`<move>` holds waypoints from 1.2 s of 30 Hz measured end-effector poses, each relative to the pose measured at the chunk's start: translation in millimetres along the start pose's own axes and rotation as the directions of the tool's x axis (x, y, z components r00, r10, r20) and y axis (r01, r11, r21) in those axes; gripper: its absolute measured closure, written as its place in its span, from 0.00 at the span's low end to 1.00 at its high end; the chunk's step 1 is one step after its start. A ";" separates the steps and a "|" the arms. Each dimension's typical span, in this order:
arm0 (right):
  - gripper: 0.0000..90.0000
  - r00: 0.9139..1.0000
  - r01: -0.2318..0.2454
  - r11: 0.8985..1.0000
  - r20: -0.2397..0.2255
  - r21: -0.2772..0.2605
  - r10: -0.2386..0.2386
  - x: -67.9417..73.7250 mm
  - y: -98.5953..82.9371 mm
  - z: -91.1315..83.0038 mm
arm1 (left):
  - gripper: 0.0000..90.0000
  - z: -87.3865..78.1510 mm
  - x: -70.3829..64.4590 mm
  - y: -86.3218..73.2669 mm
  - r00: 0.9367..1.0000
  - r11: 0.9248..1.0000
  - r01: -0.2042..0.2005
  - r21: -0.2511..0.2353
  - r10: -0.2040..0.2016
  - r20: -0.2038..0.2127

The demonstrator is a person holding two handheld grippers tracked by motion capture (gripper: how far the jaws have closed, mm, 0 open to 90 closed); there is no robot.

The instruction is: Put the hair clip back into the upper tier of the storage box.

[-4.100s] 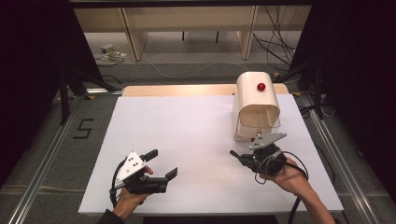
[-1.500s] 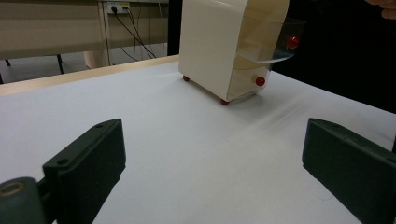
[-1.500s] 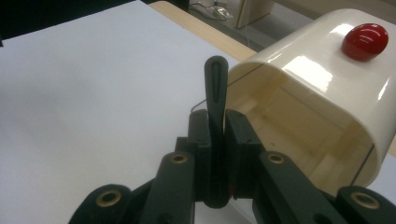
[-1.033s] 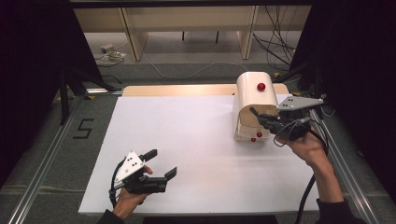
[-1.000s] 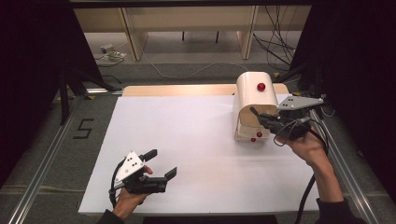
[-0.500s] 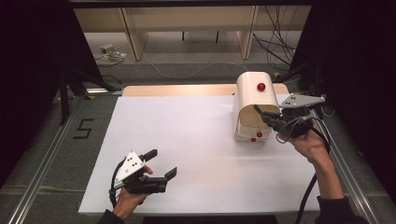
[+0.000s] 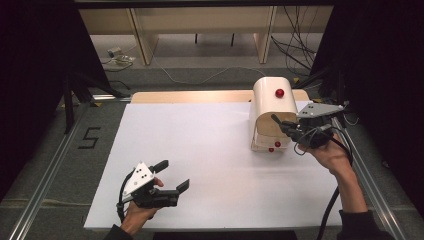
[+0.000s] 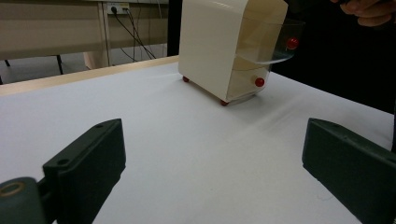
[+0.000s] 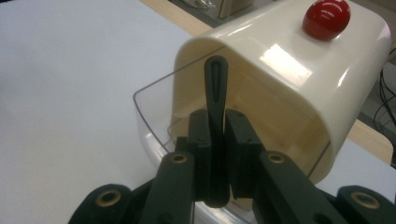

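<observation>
Breadbox (image 7: 267, 112), cream plastic with rounded top and red knob (image 7: 279, 93), is stood at the worktop's (image 7: 200, 145) far right. Right tongs (image 7: 281, 125) are clenched on a thin black strip (identity unclear) at its clear curved lid (image 9: 154, 121). Left tongs (image 7: 172, 175) are held released, well apart, over the matte white surface. Cables are seen on the floor (image 7: 210, 62) beyond.
</observation>
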State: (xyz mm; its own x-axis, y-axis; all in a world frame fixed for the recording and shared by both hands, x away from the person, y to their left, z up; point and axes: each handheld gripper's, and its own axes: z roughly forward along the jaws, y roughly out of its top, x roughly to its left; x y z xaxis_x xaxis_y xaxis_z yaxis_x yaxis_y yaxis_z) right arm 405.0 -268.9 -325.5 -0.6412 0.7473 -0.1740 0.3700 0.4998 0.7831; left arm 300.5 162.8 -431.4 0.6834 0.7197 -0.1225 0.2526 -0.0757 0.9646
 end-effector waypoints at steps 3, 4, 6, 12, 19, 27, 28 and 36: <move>0.91 1.000 -0.009 1.000 0.004 0.000 0.009 -2.4 -0.8 0.8 | 0.06 0.1 0.0 0.1 1.000 1.000 0.004 -0.003 -0.004 0.000; 0.91 1.000 -0.013 1.000 0.006 0.003 0.013 -2.7 -1.3 0.8 | 0.06 0.1 -0.1 0.0 1.000 1.000 0.006 -0.003 -0.006 -0.001; 0.91 1.000 -0.017 1.000 0.009 0.007 0.017 -4.1 -2.4 1.6 | 0.06 0.0 0.2 -0.1 1.000 1.000 0.001 0.001 -0.001 0.000; 0.91 0.999 -0.044 0.999 0.011 0.020 0.044 -10.0 -6.7 4.6 | 0.06 0.1 -0.1 0.0 1.000 1.000 0.003 -0.001 -0.003 -0.001; 0.90 0.999 -0.053 0.998 0.001 0.031 0.053 -12.1 -8.1 6.1 | 0.06 0.0 0.0 0.1 1.000 1.000 0.004 -0.003 -0.004 0.000; 0.80 0.998 -0.061 0.998 -0.015 0.026 0.062 -10.7 -6.5 4.3 | 0.06 0.0 -0.5 0.0 1.000 1.000 0.001 0.001 -0.001 0.002; 0.79 0.998 -0.063 0.998 -0.017 0.024 0.064 -10.0 -5.8 3.6 | 0.06 -0.1 -0.2 0.1 1.000 1.000 0.000 0.001 0.000 0.001; 0.68 0.995 -0.069 0.997 -0.078 -0.038 0.066 1.9 3.0 -4.1 | 0.06 -0.2 -0.4 0.3 1.000 1.000 0.000 0.000 0.000 0.001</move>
State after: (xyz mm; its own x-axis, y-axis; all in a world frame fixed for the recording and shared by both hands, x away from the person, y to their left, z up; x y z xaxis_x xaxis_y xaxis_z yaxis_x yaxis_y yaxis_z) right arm 402.1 -267.8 -321.0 -0.6656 0.7425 -0.0747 0.3875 0.4295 0.8157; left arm 300.2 162.6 -431.1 0.6843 0.7188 -0.1227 0.2523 -0.0755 0.9647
